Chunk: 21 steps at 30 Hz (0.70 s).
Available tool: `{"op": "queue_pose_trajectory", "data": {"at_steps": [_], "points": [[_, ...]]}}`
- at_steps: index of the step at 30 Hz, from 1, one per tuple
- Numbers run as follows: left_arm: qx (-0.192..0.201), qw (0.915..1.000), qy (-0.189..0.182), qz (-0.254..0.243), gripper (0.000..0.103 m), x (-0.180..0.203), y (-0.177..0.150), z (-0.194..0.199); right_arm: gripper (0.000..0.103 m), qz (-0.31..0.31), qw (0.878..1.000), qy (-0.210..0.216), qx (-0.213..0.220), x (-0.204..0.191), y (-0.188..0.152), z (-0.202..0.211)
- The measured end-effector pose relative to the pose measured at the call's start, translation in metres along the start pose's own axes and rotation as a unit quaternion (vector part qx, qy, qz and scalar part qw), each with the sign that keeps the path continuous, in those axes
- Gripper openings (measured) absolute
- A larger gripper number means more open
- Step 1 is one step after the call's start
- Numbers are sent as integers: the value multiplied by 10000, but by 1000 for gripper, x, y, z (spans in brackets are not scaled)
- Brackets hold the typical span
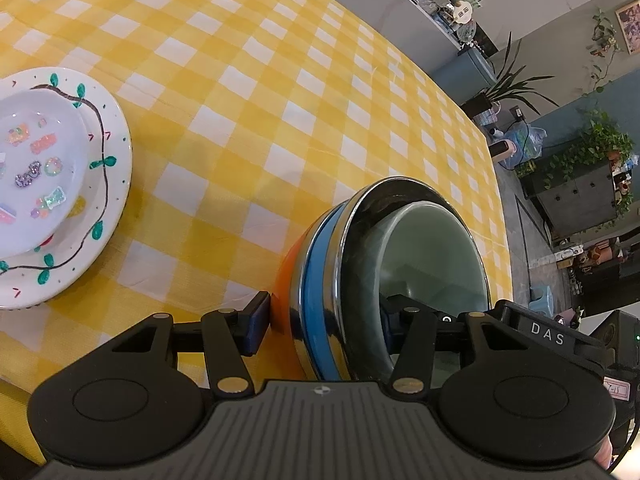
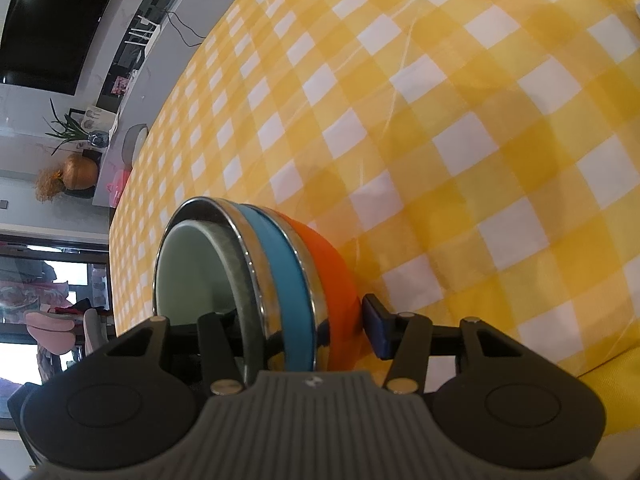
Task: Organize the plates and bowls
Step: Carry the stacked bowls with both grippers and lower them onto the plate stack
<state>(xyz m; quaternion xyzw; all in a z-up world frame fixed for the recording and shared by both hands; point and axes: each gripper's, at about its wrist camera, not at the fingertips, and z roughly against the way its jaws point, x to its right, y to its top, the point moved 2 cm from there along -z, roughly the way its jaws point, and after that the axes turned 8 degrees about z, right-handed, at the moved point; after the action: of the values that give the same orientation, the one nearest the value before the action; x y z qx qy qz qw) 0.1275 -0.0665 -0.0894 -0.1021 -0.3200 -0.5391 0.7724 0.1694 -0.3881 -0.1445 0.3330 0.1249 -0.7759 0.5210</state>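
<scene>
Three bowls sat nested in one stack: an orange bowl (image 1: pixel 286 280) outermost, a blue-banded steel bowl (image 1: pixel 320 296) inside it, and a pale green bowl (image 1: pixel 432 248) innermost. Two plates were stacked near the desk's (image 1: pixel 280 80) left edge: one vine-painted plate (image 1: pixel 108 152) below, one smaller sticker-dotted plate (image 1: pixel 44 152) on top. Two tools were present: the left tool (image 1: pixel 324 322) and the right tool (image 2: pixel 296 326)

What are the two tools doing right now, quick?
Left tool: closed on the wall of the stacked bowls, one finger inside, one outside.
Right tool: closed on the same stack's wall, opposite side.
</scene>
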Motion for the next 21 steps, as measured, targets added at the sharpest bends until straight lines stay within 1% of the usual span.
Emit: {"op": "queue_pose_trajectory", "data": {"at_steps": [5,11,15,21], "points": [[64,10000,-34,-41,59,-3,1,12,51,36,10000,66,24,-4,-2,1],[237,9997,-49,-101,59,-7,4,35,51,182,9995,230,80,-21,-10,3],[348,9994,-72,-17,59,-16,8,52,51,313,9992,239,121,-41,-16,1],[577,9983,-44,84,59,-34,16,85,51,548,9979,358,22,-78,-29,-8]]}}
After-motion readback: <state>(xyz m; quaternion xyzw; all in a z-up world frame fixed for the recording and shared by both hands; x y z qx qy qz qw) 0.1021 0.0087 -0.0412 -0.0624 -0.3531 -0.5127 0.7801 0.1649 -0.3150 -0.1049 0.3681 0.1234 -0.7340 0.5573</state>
